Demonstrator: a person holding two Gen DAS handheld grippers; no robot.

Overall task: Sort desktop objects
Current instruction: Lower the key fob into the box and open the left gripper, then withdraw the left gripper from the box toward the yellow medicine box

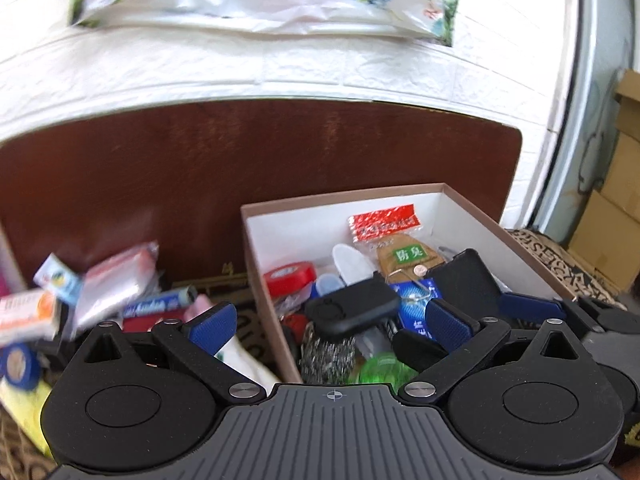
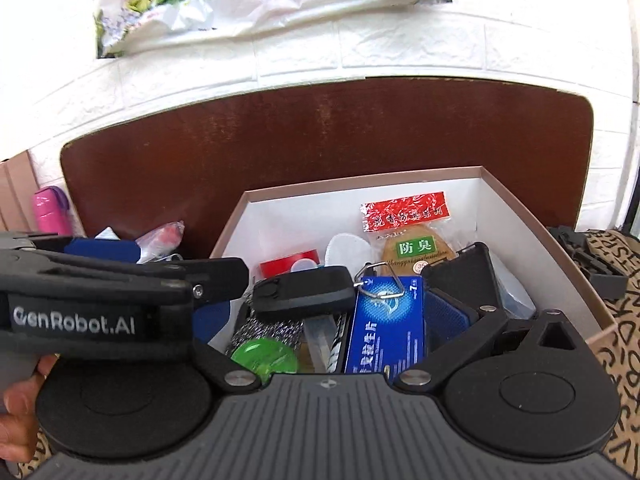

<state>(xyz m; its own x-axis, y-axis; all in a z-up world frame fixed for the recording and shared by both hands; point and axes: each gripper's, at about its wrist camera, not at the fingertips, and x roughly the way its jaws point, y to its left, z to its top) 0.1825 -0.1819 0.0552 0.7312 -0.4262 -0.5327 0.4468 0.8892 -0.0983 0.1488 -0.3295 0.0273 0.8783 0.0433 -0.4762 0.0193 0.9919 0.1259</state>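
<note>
The left gripper (image 1: 332, 320) was wide open over the box (image 1: 344, 200), mid-frame, and the car key (image 1: 352, 312) sat on the pile between its jaws — drop-off step, I'd guess. The right gripper (image 2: 340, 312) was wide open too, empty. Next up: the loose pile (image 1: 120, 292) at lower left.

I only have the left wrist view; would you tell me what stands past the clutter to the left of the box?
Observer: A pink bottle stands upright at the far left, beside the brown board.
Operator: Thank you. Does the key ring touch the blue box?
Observer: Yes, the key ring lies across the blue box at its top edge.
Operator: And the right gripper?
Observer: The right gripper is wide open over the cardboard box.
</note>
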